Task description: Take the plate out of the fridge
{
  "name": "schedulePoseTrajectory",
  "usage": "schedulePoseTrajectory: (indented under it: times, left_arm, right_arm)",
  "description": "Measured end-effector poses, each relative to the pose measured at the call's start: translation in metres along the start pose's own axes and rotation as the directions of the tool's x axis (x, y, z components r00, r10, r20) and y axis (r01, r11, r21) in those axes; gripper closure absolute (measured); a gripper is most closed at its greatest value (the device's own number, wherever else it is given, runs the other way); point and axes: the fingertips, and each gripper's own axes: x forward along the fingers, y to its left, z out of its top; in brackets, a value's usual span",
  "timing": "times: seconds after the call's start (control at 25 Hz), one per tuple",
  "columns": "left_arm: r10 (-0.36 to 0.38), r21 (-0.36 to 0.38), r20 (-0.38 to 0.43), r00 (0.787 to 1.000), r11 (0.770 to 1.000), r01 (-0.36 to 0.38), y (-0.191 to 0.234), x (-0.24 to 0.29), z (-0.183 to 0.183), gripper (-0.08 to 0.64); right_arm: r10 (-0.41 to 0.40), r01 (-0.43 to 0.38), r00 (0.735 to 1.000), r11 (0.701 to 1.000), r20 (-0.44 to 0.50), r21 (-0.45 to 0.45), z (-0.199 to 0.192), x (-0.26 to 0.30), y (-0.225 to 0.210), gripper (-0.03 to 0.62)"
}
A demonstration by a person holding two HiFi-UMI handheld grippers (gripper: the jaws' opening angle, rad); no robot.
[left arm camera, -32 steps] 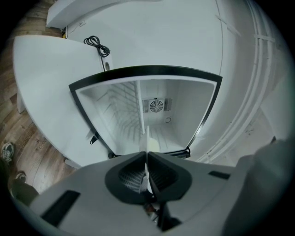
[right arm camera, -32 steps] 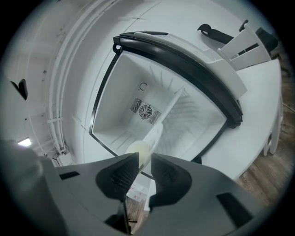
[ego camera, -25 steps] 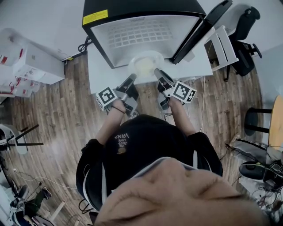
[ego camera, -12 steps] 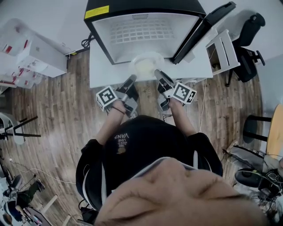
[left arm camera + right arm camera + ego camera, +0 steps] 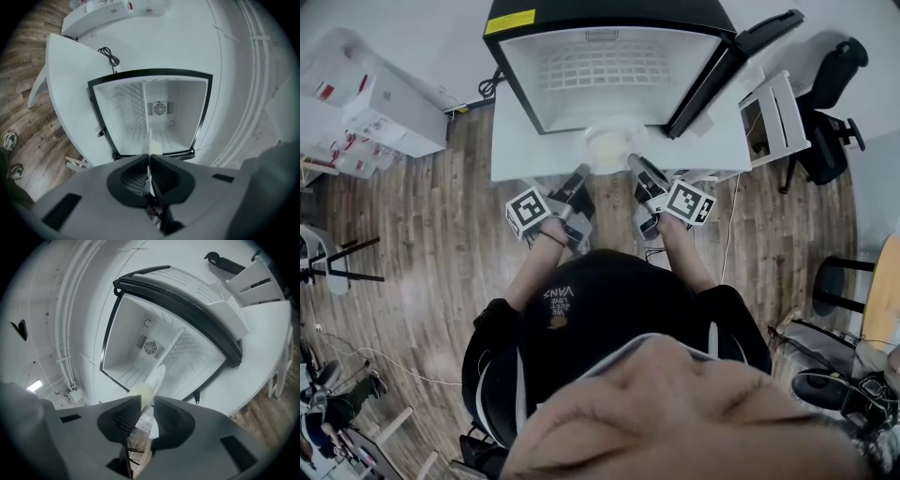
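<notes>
A pale round plate (image 5: pixel 609 147) hangs level just outside the mouth of the open black mini fridge (image 5: pixel 609 66), over the white table (image 5: pixel 520 150). My left gripper (image 5: pixel 581 172) is shut on the plate's left rim, and my right gripper (image 5: pixel 634 161) is shut on its right rim. In the left gripper view the plate (image 5: pixel 150 149) shows edge-on, pinched between the dark pads of the left gripper (image 5: pixel 149 161). From the right gripper view, the plate's rim (image 5: pixel 152 383) runs into the wider gap of the right gripper (image 5: pixel 146 403). The fridge interior (image 5: pixel 157 112) holds nothing I can see.
The fridge door (image 5: pixel 731 66) stands swung open to the right. A white rack (image 5: pixel 773 112) and a black office chair (image 5: pixel 830 94) stand right of the table. White boxes (image 5: pixel 384 112) lie on the wooden floor at left. A black cable (image 5: pixel 108 55) lies behind the fridge.
Both grippers have drawn the plate a little out of the fridge mouth toward the person. The jaws look the same.
</notes>
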Motion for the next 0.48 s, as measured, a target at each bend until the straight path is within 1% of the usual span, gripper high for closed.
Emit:
schedulePoseTrajectory:
  times: [0.48]
  left_arm:
    - [-0.005,-0.008,0.019,1.000,1.000,0.005,0.0008,-0.0060,-0.0107,0.529]
  right_arm:
    - [0.009,-0.009,1.000,1.000,-0.019,-0.006,-0.0051,-0.0088,0.0005,0.505]
